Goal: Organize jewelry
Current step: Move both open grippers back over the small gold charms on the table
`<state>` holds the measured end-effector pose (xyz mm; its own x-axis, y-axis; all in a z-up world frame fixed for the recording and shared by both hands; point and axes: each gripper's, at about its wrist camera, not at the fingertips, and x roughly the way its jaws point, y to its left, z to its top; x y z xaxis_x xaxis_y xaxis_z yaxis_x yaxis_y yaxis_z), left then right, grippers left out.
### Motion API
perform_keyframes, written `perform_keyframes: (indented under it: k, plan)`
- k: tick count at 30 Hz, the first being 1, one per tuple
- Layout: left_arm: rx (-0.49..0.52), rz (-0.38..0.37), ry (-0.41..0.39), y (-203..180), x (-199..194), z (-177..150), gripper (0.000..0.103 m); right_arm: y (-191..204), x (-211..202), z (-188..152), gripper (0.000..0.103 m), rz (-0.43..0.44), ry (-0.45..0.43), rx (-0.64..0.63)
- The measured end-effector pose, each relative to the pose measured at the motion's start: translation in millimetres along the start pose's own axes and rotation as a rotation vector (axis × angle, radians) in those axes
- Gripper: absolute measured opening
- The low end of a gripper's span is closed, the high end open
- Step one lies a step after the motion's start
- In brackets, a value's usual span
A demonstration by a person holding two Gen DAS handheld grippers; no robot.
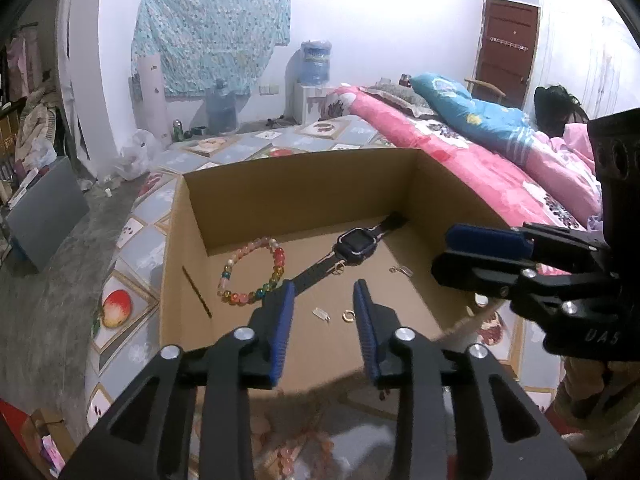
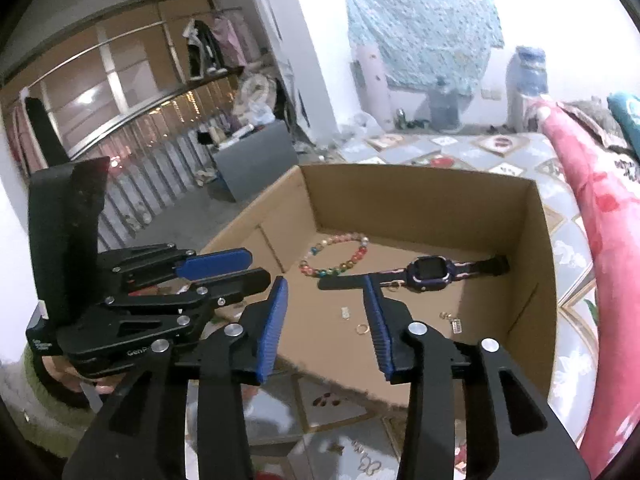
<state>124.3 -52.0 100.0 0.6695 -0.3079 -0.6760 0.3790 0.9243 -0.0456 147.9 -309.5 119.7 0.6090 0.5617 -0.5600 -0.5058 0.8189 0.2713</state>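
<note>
Both your left gripper (image 1: 324, 288) and right gripper (image 2: 326, 284) hang spread and empty over the cardboard box (image 1: 304, 184), bead bracelet (image 1: 252, 272) at ten o'clock, ready for sorting.

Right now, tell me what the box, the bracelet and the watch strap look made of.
Box: corrugated cardboard, matte brown, creased walls. Bracelet: round beads, glossy and partly see-through, so glass or plastic. Watch strap: matte black, flexible-looking, probably rubber or silicone; the case looks like plastic.
</note>
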Motion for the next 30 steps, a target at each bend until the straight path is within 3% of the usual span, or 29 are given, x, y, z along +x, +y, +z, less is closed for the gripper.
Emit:
perform_keyframes:
  k: [8, 14, 21, 26, 30]
  plan:
    - [0.045, -0.047, -0.036, -16.7, -34.3, -26.8, 0.047, 5.6, -36.0, -26.5, 0.044, 0.084, -0.031, -0.052]
    - [0.095, -0.104, 0.022, -34.3, -35.4, -58.2, 0.057, -6.3, -43.3, -57.9, 0.045, 0.063, 0.058, -0.023]
    - [0.141, -0.103, 0.124, -56.8, -3.4, -91.3, 0.057, -14.7, -20.2, -94.2, 0.043, -0.013, 0.205, 0.002]
    - [0.177, -0.118, 0.152, -67.8, 18.4, -99.4, 0.056, -19.8, -5.6, -109.8, 0.033, -0.032, 0.261, 0.03]
    - [0.204, -0.161, 0.171, -78.5, 33.9, -97.2, 0.045, -25.8, 1.0, -114.1, 0.03, -0.04, 0.273, 0.06]
